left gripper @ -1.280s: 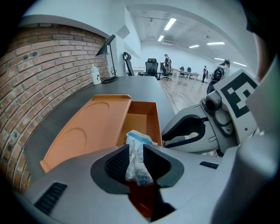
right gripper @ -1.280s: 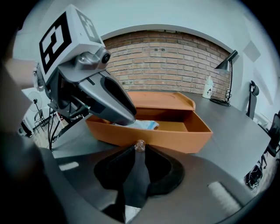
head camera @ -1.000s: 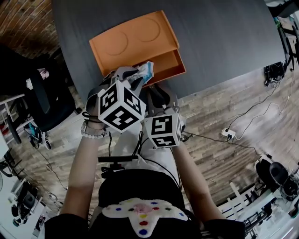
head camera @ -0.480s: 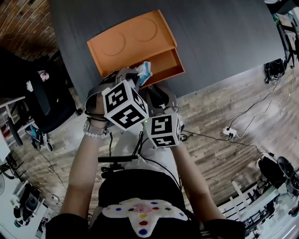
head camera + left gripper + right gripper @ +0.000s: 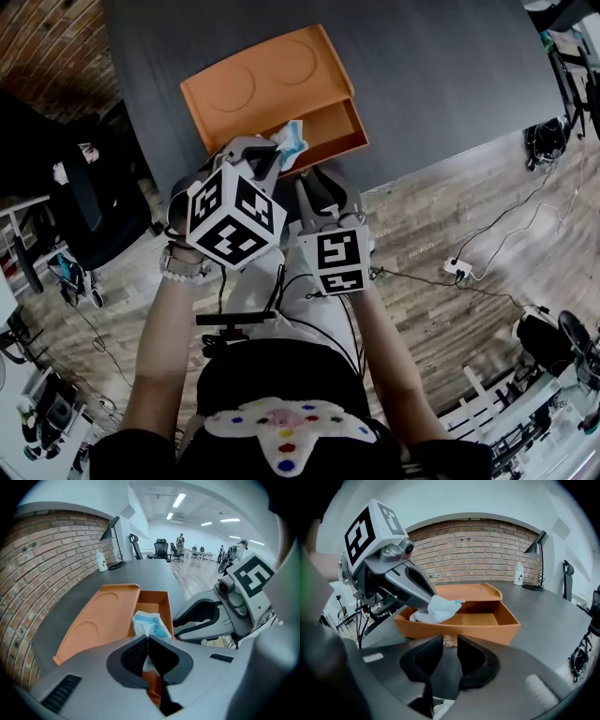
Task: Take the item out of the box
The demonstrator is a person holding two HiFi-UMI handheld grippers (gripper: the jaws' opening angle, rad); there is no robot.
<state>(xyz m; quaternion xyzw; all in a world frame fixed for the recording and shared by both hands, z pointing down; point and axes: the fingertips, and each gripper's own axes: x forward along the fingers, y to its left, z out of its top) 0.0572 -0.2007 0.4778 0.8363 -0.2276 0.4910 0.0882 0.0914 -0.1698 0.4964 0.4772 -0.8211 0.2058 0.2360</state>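
The left gripper (image 5: 148, 638) pinched the soft, light packet (image 5: 150, 623) by its crumpled edge. The right gripper (image 5: 449, 640), its jaws just opening, pressed nothing between them.

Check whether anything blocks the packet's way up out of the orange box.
Nothing visible does. The left gripper is shut on the white-and-blue packet at the open top of the box; the lid lies folded back.

The person is wearing a black top (image 5: 272, 370) with a white, colour-dotted patch (image 5: 286, 424) and a pale bead bracelet (image 5: 183, 269) on one wrist.
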